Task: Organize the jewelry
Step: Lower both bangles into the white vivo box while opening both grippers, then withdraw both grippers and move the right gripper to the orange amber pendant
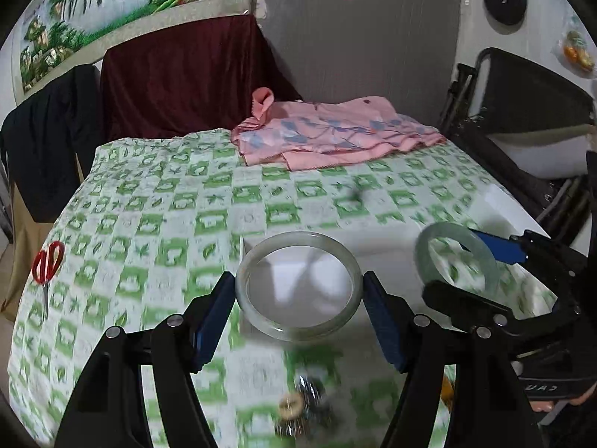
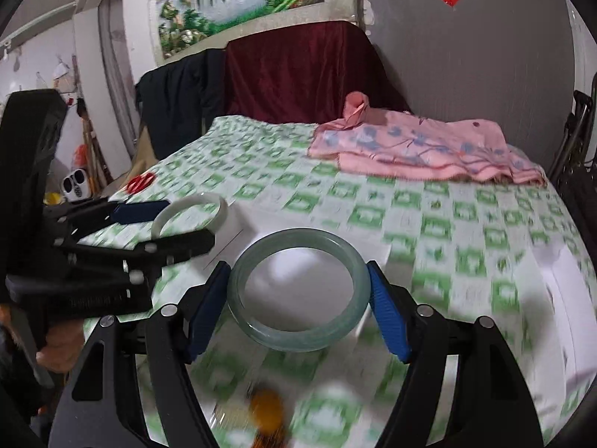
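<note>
We grip two bangles: pale bangle (image 1: 298, 287) in left hand-held gripper (image 1: 298, 300), greener bangle (image 2: 300, 291) in right hand-held gripper (image 2: 300, 298); far surface (image 1: 168, 201) lies open.

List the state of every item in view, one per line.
left gripper: shut on pale bangle, lifted
right gripper: shut on green bangle, lifted
scissors: closed, flat on tablecloth
pink cloth: folded, at far edge
</note>
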The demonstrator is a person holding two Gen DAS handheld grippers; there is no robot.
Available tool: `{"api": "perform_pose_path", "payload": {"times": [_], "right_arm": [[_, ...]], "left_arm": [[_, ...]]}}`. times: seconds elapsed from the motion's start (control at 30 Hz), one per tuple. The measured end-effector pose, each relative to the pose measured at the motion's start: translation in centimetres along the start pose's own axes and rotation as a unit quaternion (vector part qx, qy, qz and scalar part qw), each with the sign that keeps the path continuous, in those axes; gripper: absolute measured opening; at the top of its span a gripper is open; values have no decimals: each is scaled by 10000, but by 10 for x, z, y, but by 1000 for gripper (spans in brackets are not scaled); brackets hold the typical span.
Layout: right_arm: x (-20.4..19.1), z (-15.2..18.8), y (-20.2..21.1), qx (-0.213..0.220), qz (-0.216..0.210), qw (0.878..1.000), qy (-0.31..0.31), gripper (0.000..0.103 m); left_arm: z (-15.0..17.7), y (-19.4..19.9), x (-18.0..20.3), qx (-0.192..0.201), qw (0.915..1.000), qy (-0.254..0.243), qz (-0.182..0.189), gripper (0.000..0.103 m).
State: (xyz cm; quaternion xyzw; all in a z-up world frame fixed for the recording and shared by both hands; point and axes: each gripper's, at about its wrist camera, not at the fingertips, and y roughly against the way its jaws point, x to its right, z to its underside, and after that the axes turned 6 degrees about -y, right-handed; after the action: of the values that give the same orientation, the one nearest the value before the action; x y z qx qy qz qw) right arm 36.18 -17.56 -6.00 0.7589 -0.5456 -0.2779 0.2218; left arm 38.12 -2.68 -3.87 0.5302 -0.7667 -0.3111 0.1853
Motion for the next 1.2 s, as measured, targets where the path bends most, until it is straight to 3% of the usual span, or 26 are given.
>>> {"api": "perform_pose_path", "payload": {"times": [0.13,0.23,0.6,0.9,1.03,1.2], "right_arm": [[19,-1,-32,-271,-16,9992,-304,69],[27,1,-45,-452,-280,9976,-449,69],[36,1,-36,-334,-693,9935,-835,73],[38,9,-18,-354,-672,9926,-946,73],[40,17,-7,-346,-445,9933,-1006,79],[46,32,-18,-752,-866,9838,-1378,79]], "left_arm": [[-2,-33,-11,-274,9994,188,-16,69],[1,-47,-13,-383,9990,243,-8,69],[10,-46,-34,-363,9965,694,299,74],[23,-40,-30,-500,9965,607,296,75],[30,-39,-25,-521,9969,543,213,79],[33,-36,-21,-483,9952,644,565,82]]}}
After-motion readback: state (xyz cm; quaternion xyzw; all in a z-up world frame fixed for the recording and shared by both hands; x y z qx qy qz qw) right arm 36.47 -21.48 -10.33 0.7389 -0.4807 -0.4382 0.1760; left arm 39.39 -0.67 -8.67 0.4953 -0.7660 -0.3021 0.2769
